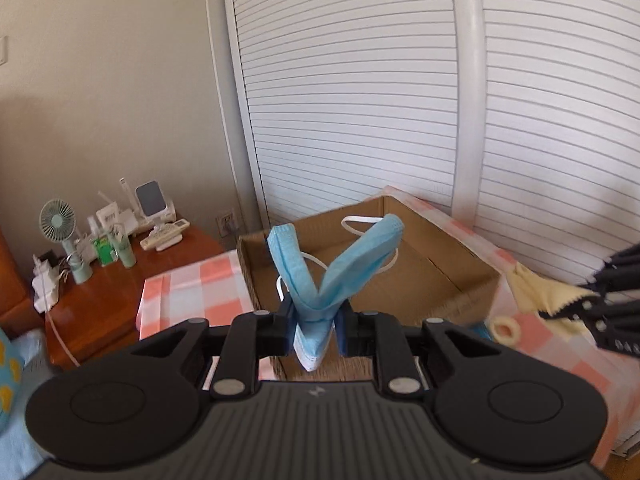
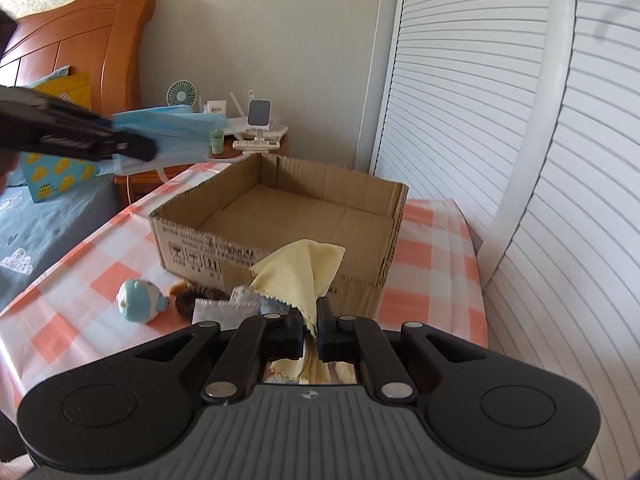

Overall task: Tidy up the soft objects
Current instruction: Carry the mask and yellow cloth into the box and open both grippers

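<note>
Soft daylight, room evenly bright. Strong fisheye bowing of louvred doors [image 1: 360,100] toward edges, dark corner vignette. Left gripper [image 2: 132,146] smeared by motion blur in right view; faint wall shadows.

You have a checked table [image 2: 424,248] carrying the cardboard box [image 2: 280,216]; beside the box lie a blue toy [image 2: 140,300], a brown scrunchie [image 2: 196,300] and a grey packet [image 2: 224,310].

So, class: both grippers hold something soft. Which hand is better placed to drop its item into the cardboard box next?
Probably left: the left gripper holds the blue mask over the cardboard box, while the right gripper's yellow cloth hangs short of it.
</note>
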Tool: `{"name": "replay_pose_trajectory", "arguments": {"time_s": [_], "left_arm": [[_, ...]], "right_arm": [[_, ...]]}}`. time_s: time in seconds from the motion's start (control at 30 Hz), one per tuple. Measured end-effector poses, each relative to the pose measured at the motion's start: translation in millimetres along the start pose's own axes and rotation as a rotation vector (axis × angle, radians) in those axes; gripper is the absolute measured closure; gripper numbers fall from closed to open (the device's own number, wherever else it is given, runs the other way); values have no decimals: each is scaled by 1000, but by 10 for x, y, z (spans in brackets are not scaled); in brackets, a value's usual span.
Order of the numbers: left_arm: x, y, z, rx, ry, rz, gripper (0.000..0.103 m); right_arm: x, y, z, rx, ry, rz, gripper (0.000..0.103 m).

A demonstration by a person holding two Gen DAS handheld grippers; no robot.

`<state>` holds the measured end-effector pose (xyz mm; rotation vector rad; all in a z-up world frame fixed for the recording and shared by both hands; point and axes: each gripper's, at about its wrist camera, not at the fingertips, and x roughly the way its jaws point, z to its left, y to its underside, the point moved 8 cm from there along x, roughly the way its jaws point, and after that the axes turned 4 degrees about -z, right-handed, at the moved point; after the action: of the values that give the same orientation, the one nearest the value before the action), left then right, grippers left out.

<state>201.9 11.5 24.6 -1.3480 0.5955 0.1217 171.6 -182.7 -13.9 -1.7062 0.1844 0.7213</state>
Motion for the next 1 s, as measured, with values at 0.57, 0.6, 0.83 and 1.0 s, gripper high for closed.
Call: {"name": "replay_pose_trajectory", "arguments": {"time_s": [0.57,0.6,0.83,1.0], "left_arm": [[1467,-283,328,-81,-34,105,8],[1405,-267,328,-82,-24,103,8],[774,-109,215,-15,-18,94,1],[272,175,140,-47,-17,49,1]], "right_arm": [[413,-251,-146,11,24,35,95],[436,-259,-134,10,23,39,95],[644,-390,-110,11,18,56,95],[915,-545,-156,17,32,78,95]]}}
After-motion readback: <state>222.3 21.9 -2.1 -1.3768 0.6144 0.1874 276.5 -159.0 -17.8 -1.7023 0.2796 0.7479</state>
